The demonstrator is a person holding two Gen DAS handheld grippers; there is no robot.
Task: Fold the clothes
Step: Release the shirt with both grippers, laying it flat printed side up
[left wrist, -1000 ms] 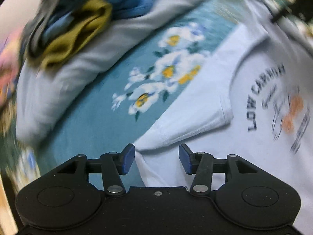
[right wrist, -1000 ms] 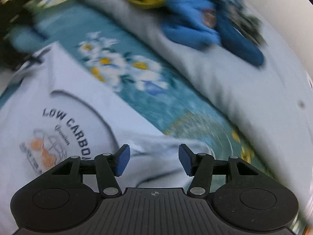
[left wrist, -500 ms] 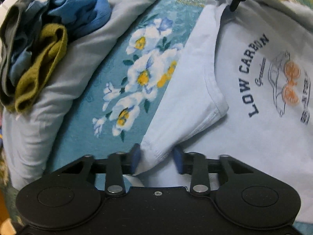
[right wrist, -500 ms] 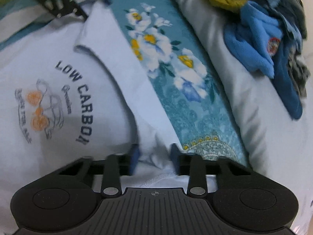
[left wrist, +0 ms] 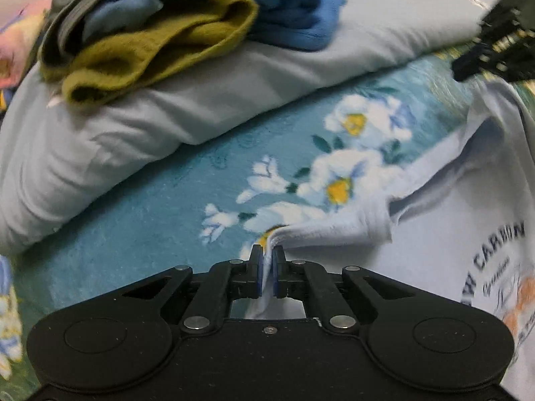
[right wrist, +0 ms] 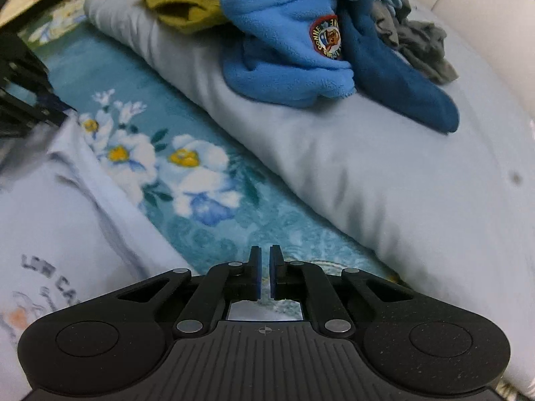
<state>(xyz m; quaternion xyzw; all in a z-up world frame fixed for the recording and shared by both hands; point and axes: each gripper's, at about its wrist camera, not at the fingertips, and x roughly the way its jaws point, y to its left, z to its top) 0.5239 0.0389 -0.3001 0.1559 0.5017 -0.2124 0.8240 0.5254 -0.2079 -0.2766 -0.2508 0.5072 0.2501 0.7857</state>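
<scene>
A white T-shirt (left wrist: 444,234) printed "LOW CARBON" lies on a teal floral blanket (left wrist: 150,234). My left gripper (left wrist: 266,260) is shut on the shirt's edge, with white cloth pinched between the blue pads. The shirt's side is lifted and stretched toward the other gripper's black body (left wrist: 498,50) at the upper right. In the right wrist view the shirt (right wrist: 50,217) fills the left side. My right gripper (right wrist: 265,260) has its jaws nearly together; a sliver of pale cloth shows behind them, but no cloth is plainly seen between the pads.
A grey pillow (left wrist: 167,110) lies across the back and carries a heap of clothes: an olive knit (left wrist: 160,43), a blue fleece (right wrist: 291,53) with a round badge, and grey pieces (right wrist: 421,46). The left gripper's black body (right wrist: 20,93) shows at the left edge.
Both grippers went from open, to closing on the shirt's edge, to shut. Both views have tilted up toward the pillow, and the shirt's side has risen off the blanket.
</scene>
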